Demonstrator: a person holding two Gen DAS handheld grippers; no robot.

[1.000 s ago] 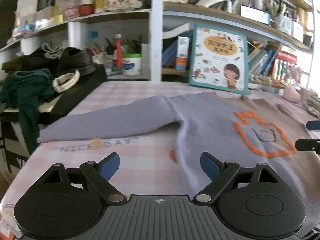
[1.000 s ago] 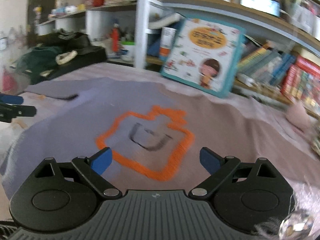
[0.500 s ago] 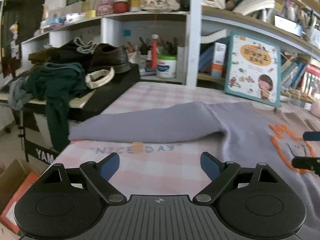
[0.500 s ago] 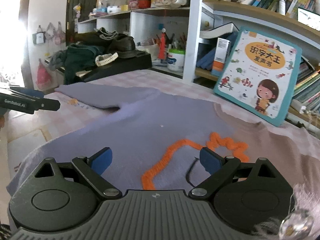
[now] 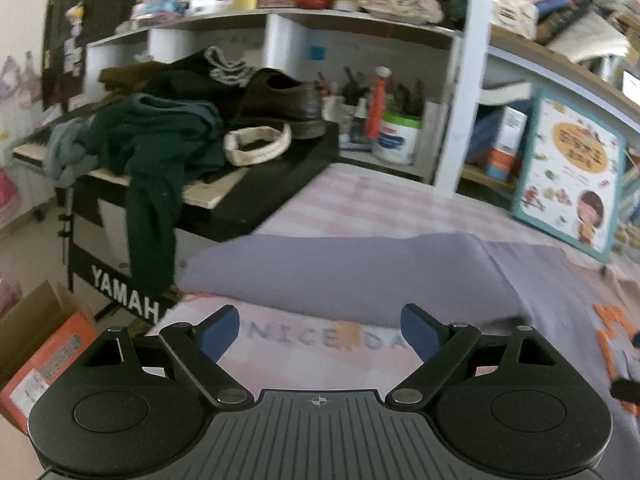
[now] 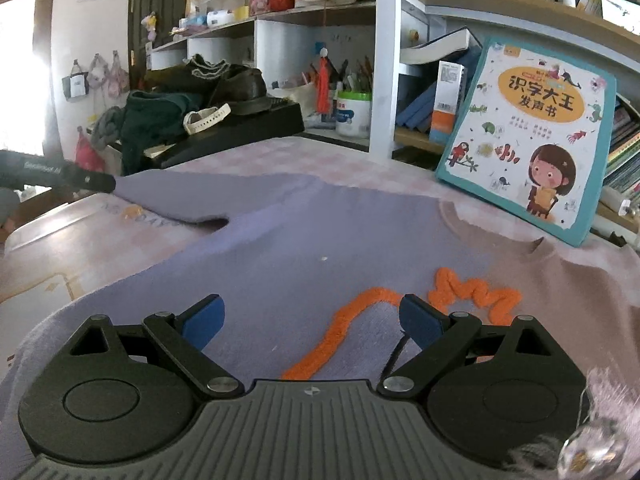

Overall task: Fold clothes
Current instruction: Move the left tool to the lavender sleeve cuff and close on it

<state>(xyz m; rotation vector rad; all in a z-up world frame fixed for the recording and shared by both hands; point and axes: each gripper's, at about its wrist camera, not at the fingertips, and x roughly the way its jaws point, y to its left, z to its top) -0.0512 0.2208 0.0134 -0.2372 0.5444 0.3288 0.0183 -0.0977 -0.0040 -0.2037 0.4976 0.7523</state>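
- The sweater (image 6: 312, 256) is lying flat on the checked tablecloth (image 5: 384, 204); its lower edge and right sleeve are running out of view.
- One sleeve (image 5: 340, 276) is stretching out toward the left table edge.
- The left gripper (image 5: 320, 330) is hovering near that sleeve, fingers spread wide and holding nothing.
- The right gripper (image 6: 310, 320) is hanging spread and unloaded over the sweater's orange outline (image 6: 344, 332), partly covering it.
- One picture book (image 6: 532, 140) is leaning against the shelf.

Left wrist view low over sleeve (image 5: 340, 268), right over chest, both facing shelves (image 6: 384, 60)
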